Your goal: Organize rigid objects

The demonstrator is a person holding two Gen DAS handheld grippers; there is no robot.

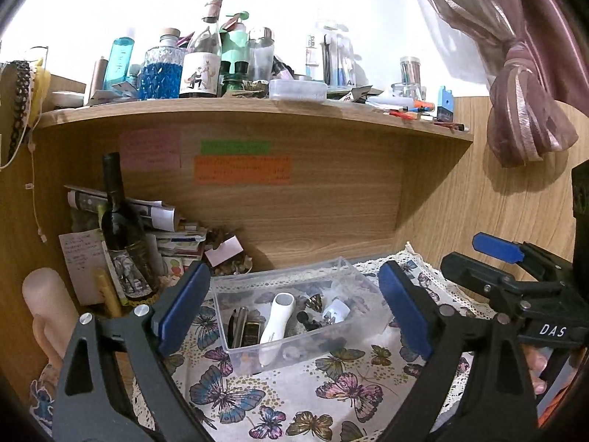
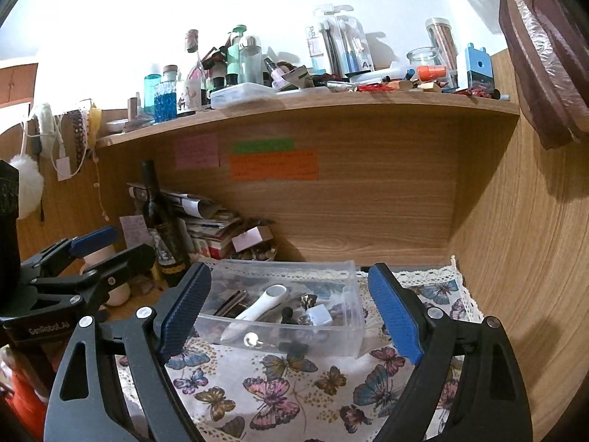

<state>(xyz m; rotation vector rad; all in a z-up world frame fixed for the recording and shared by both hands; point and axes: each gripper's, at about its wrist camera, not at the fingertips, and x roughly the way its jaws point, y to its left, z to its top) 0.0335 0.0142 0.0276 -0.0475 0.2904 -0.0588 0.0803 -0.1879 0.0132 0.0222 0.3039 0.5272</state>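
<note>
Two grippers, both spread wide with nothing between the pads.

Left wrist view: left gripper [image 1: 294, 305] hovers over the clear rectangular plastic bin [image 1: 371, 294], blue pads flanking it without touching. Bin sits on the butterfly-print cloth with lace edge [image 1: 294, 397], inside the wooden desk alcove. In the bin: white handheld wand-shaped device [image 1: 276, 322] lying lengthwise, dark metallic cylindrical items [image 1: 243, 326] just to its left, a small white cube-like item [image 1: 337, 311] to its right, a few small dark bits I can't identify. Right gripper [image 1: 489, 261] enters from the right edge, jaws parted, holding nothing. Dark glass wine bottle [image 1: 119, 221] stands upright at the back left, beside a stack of papers [image 1: 173, 235].

Right wrist view: right gripper [image 2: 291, 309] straddles the same bin [image 2: 351, 316], released, pads clear of the walls. White device [image 2: 263, 304] lies diagonally inside. Left gripper [image 2: 106, 250] shows at left, parted, nothing held. Upper wooden shelf [image 2: 331, 105] is crowded with bottles and stationery.
</note>
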